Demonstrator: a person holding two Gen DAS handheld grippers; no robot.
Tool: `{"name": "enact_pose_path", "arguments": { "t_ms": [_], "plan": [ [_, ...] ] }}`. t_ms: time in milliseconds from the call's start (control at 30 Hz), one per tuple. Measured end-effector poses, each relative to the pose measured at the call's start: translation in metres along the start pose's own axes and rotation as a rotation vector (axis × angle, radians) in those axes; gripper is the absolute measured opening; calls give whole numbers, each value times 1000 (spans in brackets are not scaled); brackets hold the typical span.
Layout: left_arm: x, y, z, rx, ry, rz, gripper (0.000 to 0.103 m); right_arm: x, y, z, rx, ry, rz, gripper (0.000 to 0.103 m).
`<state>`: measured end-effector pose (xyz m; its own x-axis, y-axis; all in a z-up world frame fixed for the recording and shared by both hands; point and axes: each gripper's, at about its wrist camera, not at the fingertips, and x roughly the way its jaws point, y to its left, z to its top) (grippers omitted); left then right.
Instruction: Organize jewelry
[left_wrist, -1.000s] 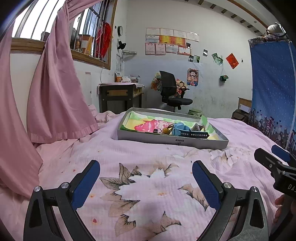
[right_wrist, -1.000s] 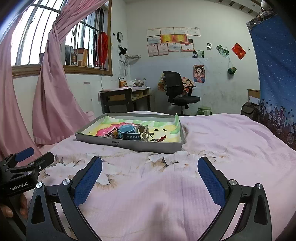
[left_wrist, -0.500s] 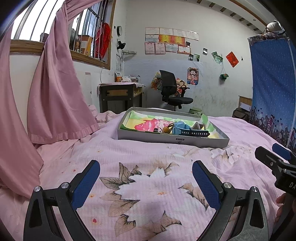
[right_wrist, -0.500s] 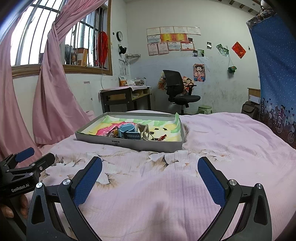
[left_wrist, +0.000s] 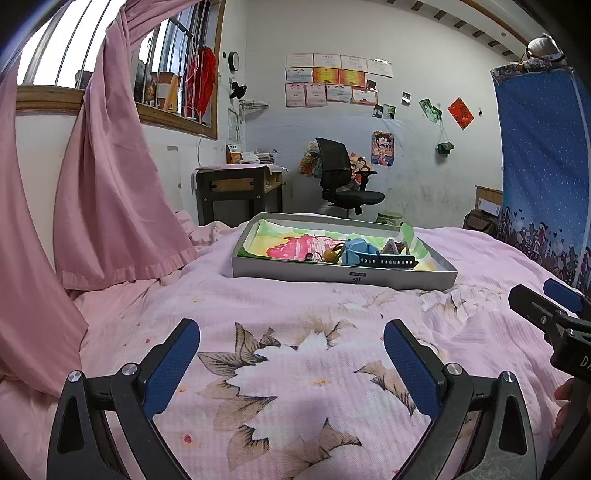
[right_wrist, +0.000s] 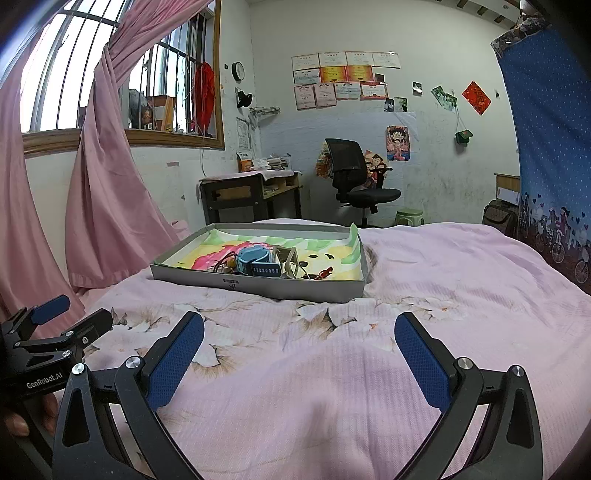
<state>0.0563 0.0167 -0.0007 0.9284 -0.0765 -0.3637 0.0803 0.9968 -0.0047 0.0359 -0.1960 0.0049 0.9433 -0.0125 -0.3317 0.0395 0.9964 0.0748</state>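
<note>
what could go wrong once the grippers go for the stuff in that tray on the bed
1. The grey tray sits on a soft, rumpled bedspread, so pressing down may tip or slide it.
2. The small pieces are bunched around the blue box, so a gripper could snag or drag several at once.
3. The loose paper lining may lift with a grasp.

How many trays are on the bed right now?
1: the grey tray sits mid-bed ahead of both open grippers, jewelry clustered inside it. Nothing else tray-like shows.

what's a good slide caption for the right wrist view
Open right gripper above a pink floral bedspread, facing a grey tray of jewelry.
</note>
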Motion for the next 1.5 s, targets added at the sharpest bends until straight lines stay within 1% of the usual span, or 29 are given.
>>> {"name": "enact_pose_path", "arguments": {
  "t_ms": [1500],
  "plan": [
    [0, -4, 1, 10, -1, 2, 101, 0, -1, 0, 3, 0, 0, 102]
  ]
}}
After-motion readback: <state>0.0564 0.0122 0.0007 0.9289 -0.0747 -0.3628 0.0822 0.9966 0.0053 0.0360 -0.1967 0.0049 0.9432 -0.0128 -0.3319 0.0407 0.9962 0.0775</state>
